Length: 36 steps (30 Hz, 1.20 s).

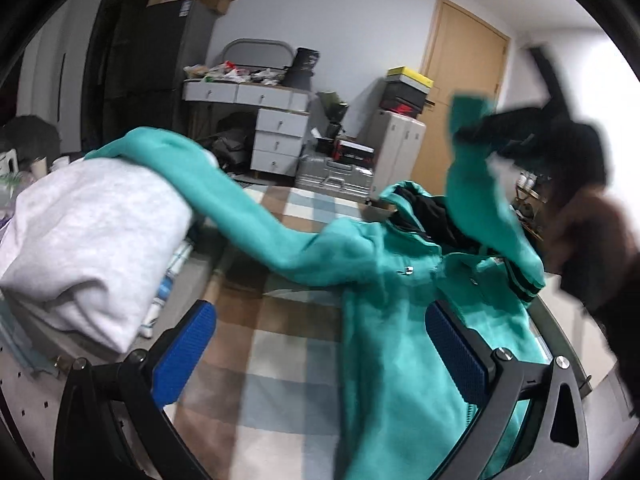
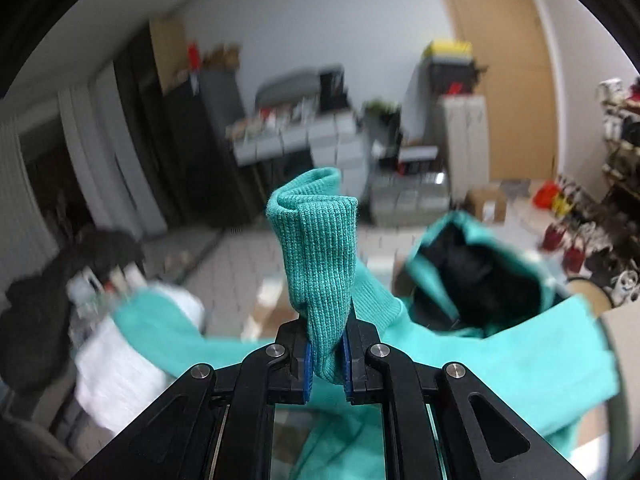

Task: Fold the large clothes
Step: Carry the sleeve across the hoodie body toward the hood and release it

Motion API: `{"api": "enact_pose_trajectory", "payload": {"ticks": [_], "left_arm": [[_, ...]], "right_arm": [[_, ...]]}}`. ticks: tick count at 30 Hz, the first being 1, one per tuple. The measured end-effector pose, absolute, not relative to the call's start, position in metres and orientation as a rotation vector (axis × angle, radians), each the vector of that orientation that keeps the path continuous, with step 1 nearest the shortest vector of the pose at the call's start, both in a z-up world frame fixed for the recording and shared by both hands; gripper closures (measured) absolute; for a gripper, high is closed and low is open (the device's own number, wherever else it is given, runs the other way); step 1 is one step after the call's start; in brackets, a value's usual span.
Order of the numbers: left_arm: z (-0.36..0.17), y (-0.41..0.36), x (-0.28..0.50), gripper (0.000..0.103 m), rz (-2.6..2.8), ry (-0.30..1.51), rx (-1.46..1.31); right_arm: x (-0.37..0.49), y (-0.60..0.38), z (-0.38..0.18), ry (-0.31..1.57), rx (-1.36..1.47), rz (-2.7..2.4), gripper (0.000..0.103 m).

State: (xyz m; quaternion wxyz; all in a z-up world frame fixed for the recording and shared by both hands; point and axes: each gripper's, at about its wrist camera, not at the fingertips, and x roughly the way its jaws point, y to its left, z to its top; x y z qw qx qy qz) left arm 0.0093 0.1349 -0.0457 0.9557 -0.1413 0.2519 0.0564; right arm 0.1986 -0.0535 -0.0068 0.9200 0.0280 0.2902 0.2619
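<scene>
A checked cloth (image 1: 280,344) is covering the table, and a teal zip jacket (image 1: 384,280) is lying spread across it, black lining showing at the collar. One sleeve is draping left over a folded white-grey garment (image 1: 80,240) sitting at the table's left edge. The right gripper (image 2: 326,354) is pinching the ribbed cuff (image 2: 320,248) of the other sleeve, lifting it above the jacket; its outline looks blurred in the left view. The left gripper (image 1: 320,344) is hovering over the jacket's body, blue pads (image 1: 456,348) spread wide, gripping nothing.
</scene>
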Motion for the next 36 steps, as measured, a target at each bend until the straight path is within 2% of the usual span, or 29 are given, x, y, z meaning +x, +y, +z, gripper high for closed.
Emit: {"api": "enact_pose_trajectory", "payload": {"ticks": [7, 10, 13, 16, 17, 19, 21, 22, 23, 26, 28, 30, 31, 32, 33, 36], "left_arm": [[-0.053, 0.149, 0.007, 0.001, 0.154, 0.518, -0.294], [-0.055, 0.153, 0.006, 0.001, 0.172, 0.523, -0.301], [-0.057, 0.153, 0.008, 0.001, 0.178, 0.53, -0.31], [-0.057, 0.151, 0.01, 0.001, 0.172, 0.531, -0.307], [-0.056, 0.148, 0.01, 0.001, 0.165, 0.533, -0.301], [-0.056, 0.146, 0.009, 0.001, 0.153, 0.53, -0.286], [-0.055, 0.14, 0.011, 0.001, 0.145, 0.526, -0.265], [-0.055, 0.137, 0.012, 0.001, 0.14, 0.527, -0.256], [-0.055, 0.132, 0.014, 0.001, 0.134, 0.53, -0.248], [-0.055, 0.125, 0.022, 0.001, 0.119, 0.54, -0.234], [-0.056, 0.118, 0.03, 0.001, 0.111, 0.551, -0.221], [-0.058, 0.114, 0.037, 0.001, 0.106, 0.562, -0.21], [-0.059, 0.112, 0.04, 0.001, 0.107, 0.566, -0.207], [-0.06, 0.111, 0.042, 0.001, 0.107, 0.57, -0.206], [-0.061, 0.109, 0.044, 0.001, 0.108, 0.576, -0.204], [-0.067, 0.107, 0.051, 0.001, 0.115, 0.599, -0.196]], "right_arm": [[0.273, 0.007, -0.126, 0.827, -0.033, 0.466, 0.092], [0.289, 0.017, -0.163, 0.903, -0.017, 0.491, 0.086], [0.274, 0.028, -0.175, 0.995, 0.029, 0.579, 0.068], [0.255, 0.006, -0.16, 0.972, 0.08, 0.682, 0.029], [0.248, -0.004, -0.152, 0.955, 0.113, 0.715, 0.025], [0.234, -0.033, -0.131, 0.911, 0.178, 0.793, 0.025], [0.223, -0.069, -0.105, 0.841, 0.18, 0.808, 0.017], [0.219, -0.09, -0.092, 0.795, 0.168, 0.773, 0.006], [0.221, -0.12, -0.076, 0.736, 0.141, 0.696, 0.0], [0.244, -0.18, -0.047, 0.657, 0.031, 0.442, 0.0], [0.286, -0.207, -0.048, 0.758, -0.051, 0.308, 0.0], [0.328, -0.226, -0.06, 0.896, -0.083, 0.251, 0.009], [0.347, -0.233, -0.068, 0.958, -0.069, 0.271, 0.02], [0.362, -0.236, -0.077, 0.996, -0.067, 0.266, 0.031], [0.377, -0.237, -0.085, 1.028, -0.089, 0.244, 0.034], [0.408, -0.234, -0.109, 1.075, -0.223, 0.119, 0.054]]}}
